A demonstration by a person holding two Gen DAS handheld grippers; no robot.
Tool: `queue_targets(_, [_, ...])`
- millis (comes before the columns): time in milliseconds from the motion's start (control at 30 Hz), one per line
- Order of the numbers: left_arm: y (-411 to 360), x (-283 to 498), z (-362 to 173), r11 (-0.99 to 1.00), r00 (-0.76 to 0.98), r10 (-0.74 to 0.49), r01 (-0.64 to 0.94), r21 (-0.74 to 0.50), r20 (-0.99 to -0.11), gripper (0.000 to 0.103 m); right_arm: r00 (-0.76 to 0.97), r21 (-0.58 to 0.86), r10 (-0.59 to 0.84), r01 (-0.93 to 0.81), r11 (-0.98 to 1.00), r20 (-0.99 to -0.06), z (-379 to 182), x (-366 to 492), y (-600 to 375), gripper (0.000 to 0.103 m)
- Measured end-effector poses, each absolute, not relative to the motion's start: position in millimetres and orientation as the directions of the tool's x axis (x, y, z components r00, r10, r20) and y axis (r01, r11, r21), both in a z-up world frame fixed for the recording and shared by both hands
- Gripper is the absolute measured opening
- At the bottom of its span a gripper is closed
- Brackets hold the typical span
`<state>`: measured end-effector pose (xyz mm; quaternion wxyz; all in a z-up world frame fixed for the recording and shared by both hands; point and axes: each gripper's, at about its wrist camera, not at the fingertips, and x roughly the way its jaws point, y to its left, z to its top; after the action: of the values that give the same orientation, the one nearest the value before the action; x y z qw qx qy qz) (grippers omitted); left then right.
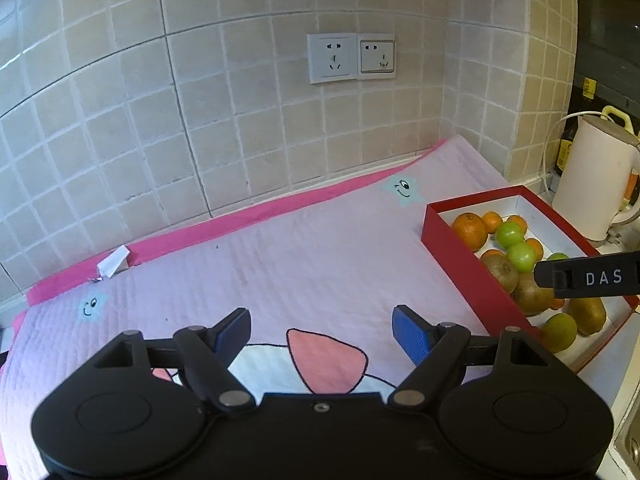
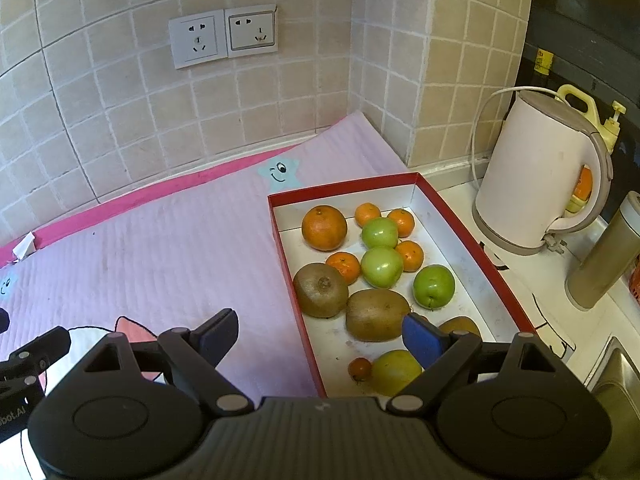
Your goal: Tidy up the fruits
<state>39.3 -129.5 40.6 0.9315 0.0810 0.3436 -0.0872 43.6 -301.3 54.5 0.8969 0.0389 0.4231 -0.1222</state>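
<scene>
Black two-finger left gripper (image 1: 322, 330) tilted down over pink quilted mat (image 1: 280, 264), blue pads spread wide, nothing between. Black right gripper (image 2: 320, 336) angled down at near edge of red cardboard box (image 2: 298, 292), jaws apart, empty; one pad above box interior, other over mat. Oranges, green apples (image 2: 382, 266), brown kiwis (image 2: 376, 314) loose inside box. Beige tiled wall, white sockets (image 2: 222, 36), pale electric kettle (image 2: 536, 176) beside box.

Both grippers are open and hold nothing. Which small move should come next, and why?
Probably lower the right gripper onto the nearest kiwi in the red box: its fingers already hover open there, while the left gripper is over bare mat.
</scene>
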Motion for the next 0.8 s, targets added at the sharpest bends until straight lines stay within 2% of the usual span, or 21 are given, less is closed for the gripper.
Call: queue_targets(800, [-148, 42, 39, 0.970, 0.730, -0.107, 0.226, 0.092, -0.675, 0.093, 0.614, -0.022, -0.174, 0.246, 0.969, -0.770, 53, 44, -316, 0.091])
